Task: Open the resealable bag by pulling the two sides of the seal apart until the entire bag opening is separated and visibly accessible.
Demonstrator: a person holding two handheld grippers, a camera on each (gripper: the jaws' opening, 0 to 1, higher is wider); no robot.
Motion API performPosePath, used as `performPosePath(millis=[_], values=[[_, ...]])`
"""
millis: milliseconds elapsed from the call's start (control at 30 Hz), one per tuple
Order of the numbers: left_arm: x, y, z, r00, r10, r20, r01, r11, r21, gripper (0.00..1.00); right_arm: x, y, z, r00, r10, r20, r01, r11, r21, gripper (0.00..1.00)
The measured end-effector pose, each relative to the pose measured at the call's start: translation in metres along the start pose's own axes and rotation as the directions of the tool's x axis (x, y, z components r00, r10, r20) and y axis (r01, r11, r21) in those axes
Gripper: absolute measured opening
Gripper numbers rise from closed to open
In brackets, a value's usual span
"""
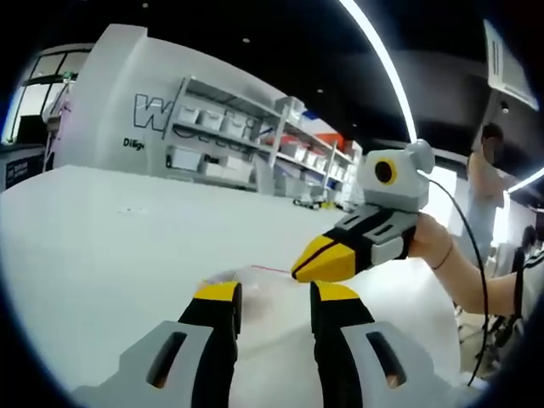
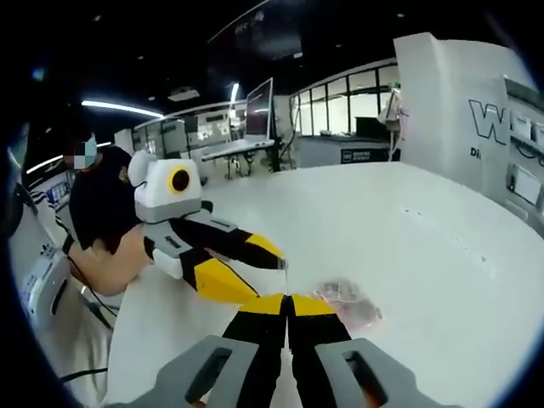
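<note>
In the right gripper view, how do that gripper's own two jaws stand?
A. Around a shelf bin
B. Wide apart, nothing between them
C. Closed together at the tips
C: the right gripper has its yellow tips pressed together, next to the clear bag on the white table.

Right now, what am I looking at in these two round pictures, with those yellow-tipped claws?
No robot here: a person holds a two-jaw tool in each hand, and each tool carries a camera looking along its jaws. In the left gripper view, the left tool stands open over a clear resealable bag on the white table, and the right tool enters from the right. In the right gripper view, the right tool is shut beside the bag, apparently pinching its edge.
</note>
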State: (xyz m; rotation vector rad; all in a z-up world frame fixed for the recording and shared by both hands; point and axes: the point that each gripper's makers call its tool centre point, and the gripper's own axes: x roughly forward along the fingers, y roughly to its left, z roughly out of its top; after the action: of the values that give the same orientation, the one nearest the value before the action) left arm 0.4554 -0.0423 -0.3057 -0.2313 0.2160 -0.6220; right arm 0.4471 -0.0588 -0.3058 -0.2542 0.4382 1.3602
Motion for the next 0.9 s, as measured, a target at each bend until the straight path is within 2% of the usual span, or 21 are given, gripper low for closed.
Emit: performPosePath(millis=[533, 900], values=[[0.001, -0.0008, -0.0016, 1.0, -0.022, -0.003, 0.022, 0.999, -0.046, 0.3, -0.0008, 0.0088, 0.004, 0.995, 0.059, 0.076, -0.064, 0.996, 0.068, 0.0], [-0.0001, -0.0028, -0.0004, 0.999, -0.032, 0.007, 0.032, 0.998, -0.055, 0.29, -0.0042, 0.0088, 0.0056, 0.993, 0.069, 0.097, -0.077, 0.993, 0.084, 0.0]])
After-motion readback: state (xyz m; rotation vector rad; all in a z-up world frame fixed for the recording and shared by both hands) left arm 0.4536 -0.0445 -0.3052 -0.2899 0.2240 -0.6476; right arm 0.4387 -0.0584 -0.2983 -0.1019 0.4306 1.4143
